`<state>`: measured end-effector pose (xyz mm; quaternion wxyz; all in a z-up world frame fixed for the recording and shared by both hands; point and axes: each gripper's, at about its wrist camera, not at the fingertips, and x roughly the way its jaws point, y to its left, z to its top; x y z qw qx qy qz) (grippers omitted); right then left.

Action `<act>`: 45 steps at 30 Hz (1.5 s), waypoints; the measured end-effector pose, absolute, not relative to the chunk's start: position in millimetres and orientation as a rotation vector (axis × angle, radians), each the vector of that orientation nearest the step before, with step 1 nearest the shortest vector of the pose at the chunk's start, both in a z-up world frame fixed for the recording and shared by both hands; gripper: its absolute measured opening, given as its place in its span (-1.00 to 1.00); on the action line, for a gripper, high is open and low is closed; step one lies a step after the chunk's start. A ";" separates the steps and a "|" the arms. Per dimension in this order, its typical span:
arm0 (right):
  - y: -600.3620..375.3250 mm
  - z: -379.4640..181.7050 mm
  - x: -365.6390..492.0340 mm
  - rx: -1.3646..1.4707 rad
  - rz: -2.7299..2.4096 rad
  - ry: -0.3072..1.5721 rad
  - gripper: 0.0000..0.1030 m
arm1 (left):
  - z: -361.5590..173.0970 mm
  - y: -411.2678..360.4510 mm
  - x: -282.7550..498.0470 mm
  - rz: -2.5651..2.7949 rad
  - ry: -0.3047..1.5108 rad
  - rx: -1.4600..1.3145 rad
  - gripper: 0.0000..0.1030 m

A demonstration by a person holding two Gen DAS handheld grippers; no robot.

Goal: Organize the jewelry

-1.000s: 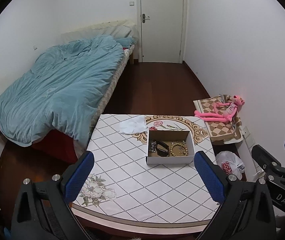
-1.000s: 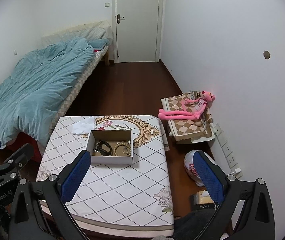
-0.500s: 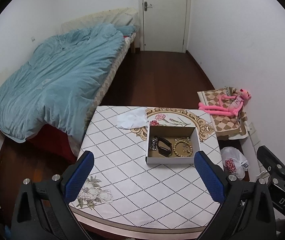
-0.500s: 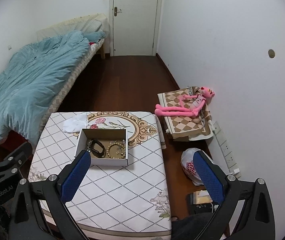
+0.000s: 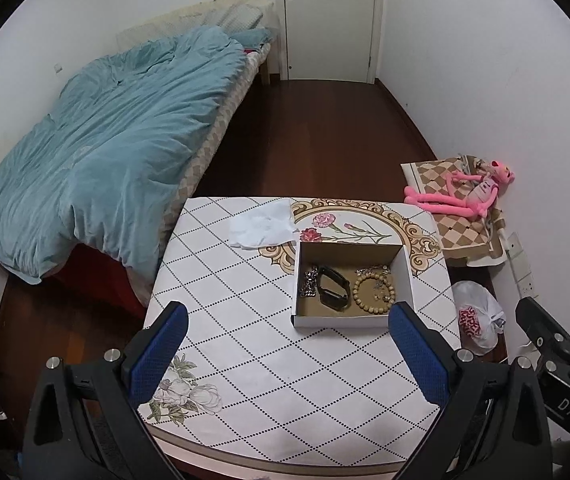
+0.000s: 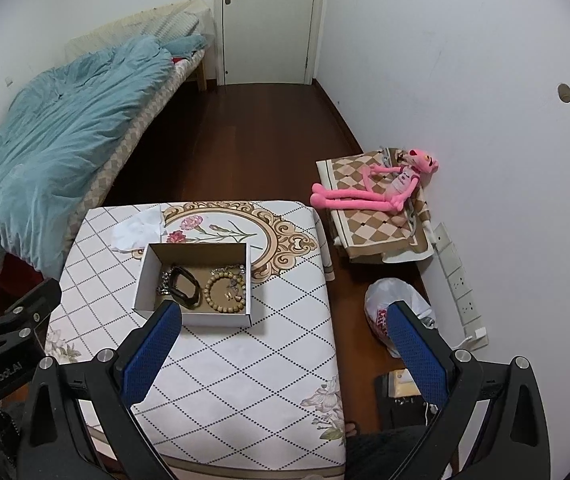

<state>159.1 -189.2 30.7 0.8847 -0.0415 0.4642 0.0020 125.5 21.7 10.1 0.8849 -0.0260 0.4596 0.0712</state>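
I'm looking across white walls, dark wood floor, a bed at left, a closed door beyond.

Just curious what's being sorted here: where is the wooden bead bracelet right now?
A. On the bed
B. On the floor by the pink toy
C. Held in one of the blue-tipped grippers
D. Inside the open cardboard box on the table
D: the bead bracelet lies inside the cardboard box, beside a black band, and neither open gripper holds anything.
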 end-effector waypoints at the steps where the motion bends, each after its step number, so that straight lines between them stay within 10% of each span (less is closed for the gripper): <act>1: -189.8 29.5 160.0 -0.086 0.005 0.969 1.00 | 9.2 22.2 126.8 0.147 0.959 -0.054 0.98; 45: -188.3 24.7 160.3 -0.088 0.031 0.996 1.00 | 8.2 26.9 123.5 0.153 0.953 -0.046 0.99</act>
